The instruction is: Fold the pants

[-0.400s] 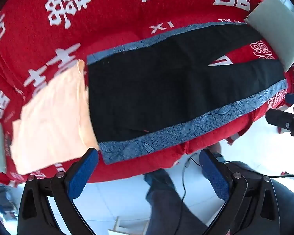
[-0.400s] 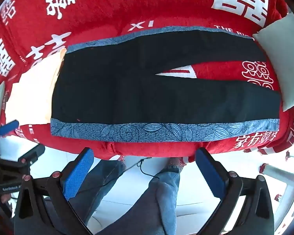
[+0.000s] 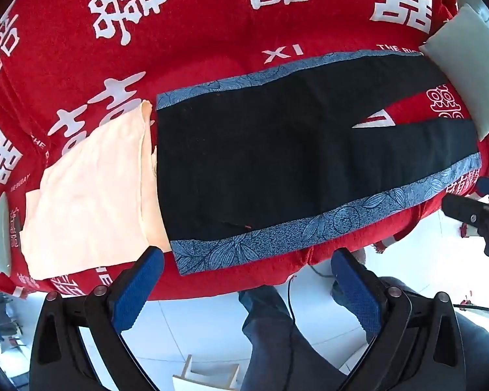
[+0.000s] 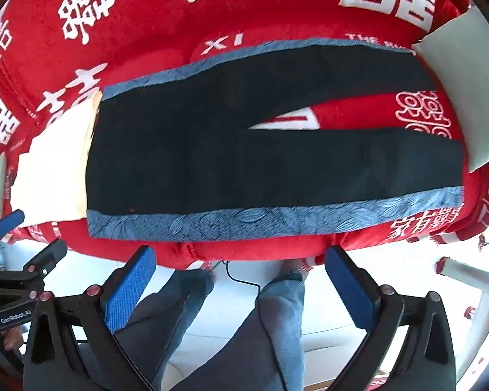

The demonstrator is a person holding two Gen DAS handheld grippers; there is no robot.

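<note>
Black pants with blue leaf-patterned side stripes lie flat on a red sofa, waist to the left, the two legs spread apart to the right. My left gripper hangs above the sofa's front edge near the waist end, jaws wide open, nothing between them. Over the front edge near the middle of the pants, my right gripper is also wide open and empty. Each gripper shows at the edge of the other's view: the right gripper, the left gripper.
A pale peach cloth lies just left of the waist. A grey-green cushion sits at the leg ends. The sofa cover is red with white characters. A person's jeans-clad legs stand on the white floor below.
Both views show the pants slightly larger and shifted, so both grippers have drifted a little closer over the sofa edge. The jaws stay wide open.
</note>
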